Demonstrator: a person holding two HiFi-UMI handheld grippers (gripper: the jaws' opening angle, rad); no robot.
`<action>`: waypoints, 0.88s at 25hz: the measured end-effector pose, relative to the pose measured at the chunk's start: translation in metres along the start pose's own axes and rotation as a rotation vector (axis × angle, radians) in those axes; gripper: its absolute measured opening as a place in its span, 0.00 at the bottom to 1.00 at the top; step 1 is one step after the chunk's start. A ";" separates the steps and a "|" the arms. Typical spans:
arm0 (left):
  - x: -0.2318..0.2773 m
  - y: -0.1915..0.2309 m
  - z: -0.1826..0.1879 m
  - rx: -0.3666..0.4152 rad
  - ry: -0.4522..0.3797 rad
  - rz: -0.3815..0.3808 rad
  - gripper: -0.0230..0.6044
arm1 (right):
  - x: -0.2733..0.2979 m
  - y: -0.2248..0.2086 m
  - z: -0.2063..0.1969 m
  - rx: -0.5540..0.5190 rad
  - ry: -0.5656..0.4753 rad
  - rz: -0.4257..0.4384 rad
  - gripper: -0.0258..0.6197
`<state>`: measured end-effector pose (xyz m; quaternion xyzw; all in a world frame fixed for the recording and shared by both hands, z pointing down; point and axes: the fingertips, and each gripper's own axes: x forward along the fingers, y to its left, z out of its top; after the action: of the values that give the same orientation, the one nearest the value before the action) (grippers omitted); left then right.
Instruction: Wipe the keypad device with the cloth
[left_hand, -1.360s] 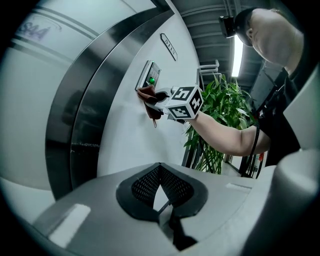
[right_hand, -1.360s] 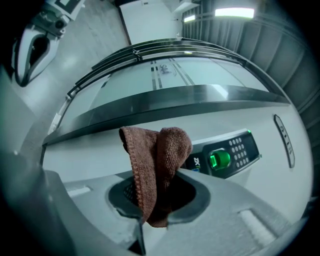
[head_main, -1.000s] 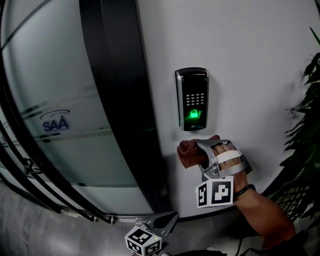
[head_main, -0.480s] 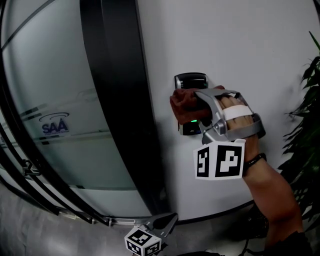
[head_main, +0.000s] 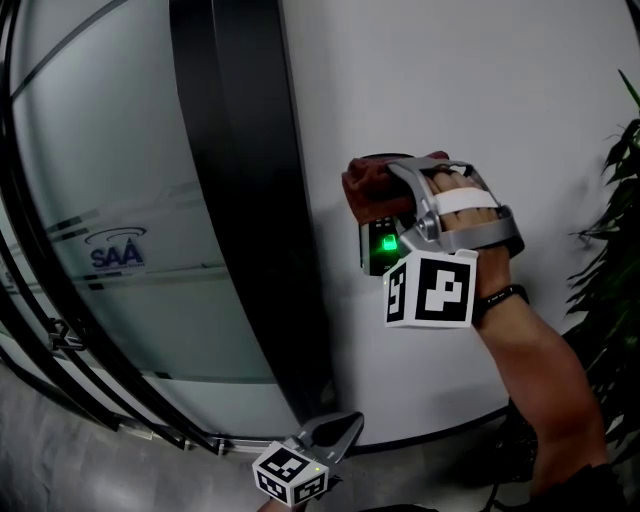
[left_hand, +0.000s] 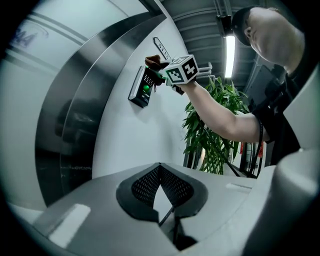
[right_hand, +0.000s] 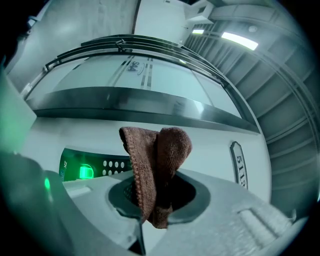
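1. Keypad device (head_main: 377, 247) — fixed to the white wall (head_main: 520, 90), just right of the dark door frame (head_main: 240, 200). In the head view only its lower part shows, with the green light. The upper part is covered by the cloth.
2. Cloth (right_hand: 156, 165): brown, folded over on itself. The right gripper (right_hand: 150, 202) is clenched on its lower fold, and the loose bunched end stands out past the jaw tips. Probable reason: the soft wad meets the device first, not the hard jaws.
3. The right gripper is raised to the wall with its jaws aimed along the face of the device. In the right gripper view the button rows and green light sit just left of the cloth, close behind it. The head view suggests the cloth rests against the top of the device, but how firmly it presses cannot be told.
4. Left gripper (head_main: 338, 432): low at the bottom of the head view, well apart from the device. Its jaws are closed together with nothing between them, so it is idle. This makes sense, since a wall-fixed unit needs no steadying hand.
5. Judgement: the wipe is under way at the top end, and the lit lower section is not yet covered. A downward stroke would reach it.
6. Risk — heavy pressure could push the keys or trigger the lit sensor, so light contact seems wiser.
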<state>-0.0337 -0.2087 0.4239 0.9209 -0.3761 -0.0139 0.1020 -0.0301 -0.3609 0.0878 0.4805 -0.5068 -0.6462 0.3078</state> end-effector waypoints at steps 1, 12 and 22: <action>0.000 0.000 -0.001 0.001 -0.002 -0.003 0.06 | -0.001 0.003 0.000 -0.002 0.000 0.002 0.13; 0.002 -0.004 -0.004 0.003 0.000 -0.020 0.06 | -0.016 0.048 0.002 -0.001 -0.008 0.074 0.13; -0.003 -0.004 -0.004 0.005 0.002 -0.015 0.06 | -0.027 0.077 0.001 0.013 -0.012 0.130 0.13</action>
<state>-0.0326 -0.2031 0.4264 0.9238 -0.3693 -0.0128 0.0997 -0.0282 -0.3600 0.1695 0.4445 -0.5429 -0.6244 0.3432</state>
